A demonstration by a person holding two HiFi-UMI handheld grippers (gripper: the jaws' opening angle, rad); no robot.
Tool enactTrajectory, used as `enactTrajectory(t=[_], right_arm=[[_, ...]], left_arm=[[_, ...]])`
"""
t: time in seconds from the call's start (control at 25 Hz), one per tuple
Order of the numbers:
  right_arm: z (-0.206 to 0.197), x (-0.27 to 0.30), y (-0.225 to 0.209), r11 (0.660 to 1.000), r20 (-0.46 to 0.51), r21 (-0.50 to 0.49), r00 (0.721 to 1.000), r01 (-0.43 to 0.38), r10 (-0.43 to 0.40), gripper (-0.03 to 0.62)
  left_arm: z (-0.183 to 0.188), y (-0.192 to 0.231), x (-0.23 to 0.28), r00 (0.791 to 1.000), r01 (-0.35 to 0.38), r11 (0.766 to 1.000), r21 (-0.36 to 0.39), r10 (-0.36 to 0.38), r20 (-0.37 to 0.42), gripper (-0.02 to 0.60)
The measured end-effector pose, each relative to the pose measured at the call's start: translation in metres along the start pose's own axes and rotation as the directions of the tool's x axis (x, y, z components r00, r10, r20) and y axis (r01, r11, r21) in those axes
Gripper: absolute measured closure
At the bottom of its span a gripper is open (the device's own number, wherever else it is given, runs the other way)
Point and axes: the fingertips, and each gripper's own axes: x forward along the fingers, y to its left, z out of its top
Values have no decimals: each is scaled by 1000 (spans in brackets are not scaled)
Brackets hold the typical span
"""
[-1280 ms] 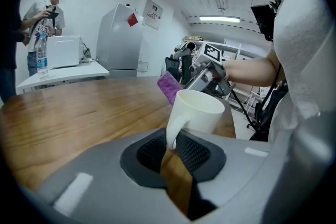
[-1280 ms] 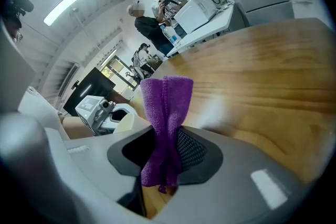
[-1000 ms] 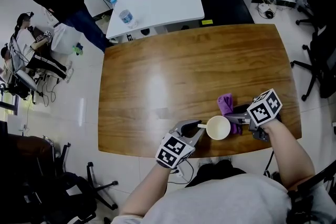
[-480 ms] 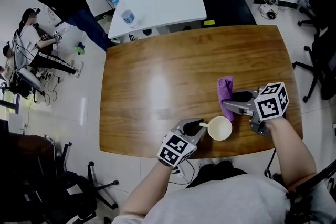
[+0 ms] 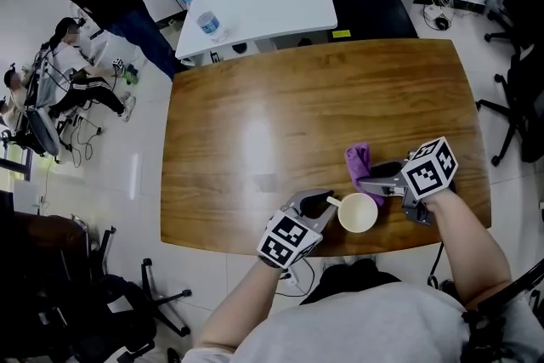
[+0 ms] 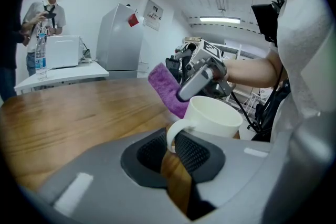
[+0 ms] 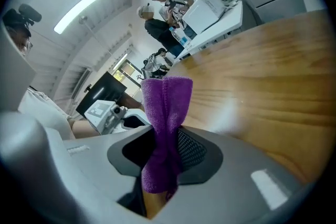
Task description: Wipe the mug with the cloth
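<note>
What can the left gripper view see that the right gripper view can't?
Only the left gripper view shows the white mug with its handle pinched in the left gripper. Only the right gripper view shows the purple cloth up close, squeezed in the right gripper. Both show the cloth, the wooden table and people standing far behind it.

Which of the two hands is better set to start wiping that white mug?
The right. The right gripper is shut on the purple cloth, held just beside the mug, so it likely wipes next. The left gripper is clamped on the mug's handle, steadying it.
</note>
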Motion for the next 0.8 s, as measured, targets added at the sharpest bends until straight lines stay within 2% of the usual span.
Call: enactTrajectory(t=[0.12, 0.36, 0.56, 0.64, 0.8], right_arm=[[-14, 4, -11, 999, -51, -7, 998, 40, -41, 467], [-23, 6, -19, 999, -75, 2, 996, 53, -53, 467], [-31, 6, -9, 998, -128, -50, 991, 42, -48, 467], [-26, 1, -10, 997, -113, -58, 992, 56, -63, 467], [4, -5, -1, 997, -13, -62, 998, 54, -55, 467]], left_arm=[[1, 1, 1, 1000, 0, 1000, 2, 0, 0, 548], [3, 1, 3, 1000, 3, 1000, -2, -3, 1, 549], [3, -2, 1, 1000, 12, 1000, 18, -12, 2, 551], [3, -3, 2, 1000, 17, 1000, 21, -17, -3, 551], [2, -3, 3, 1000, 20, 1000, 16, -20, -11, 551]])
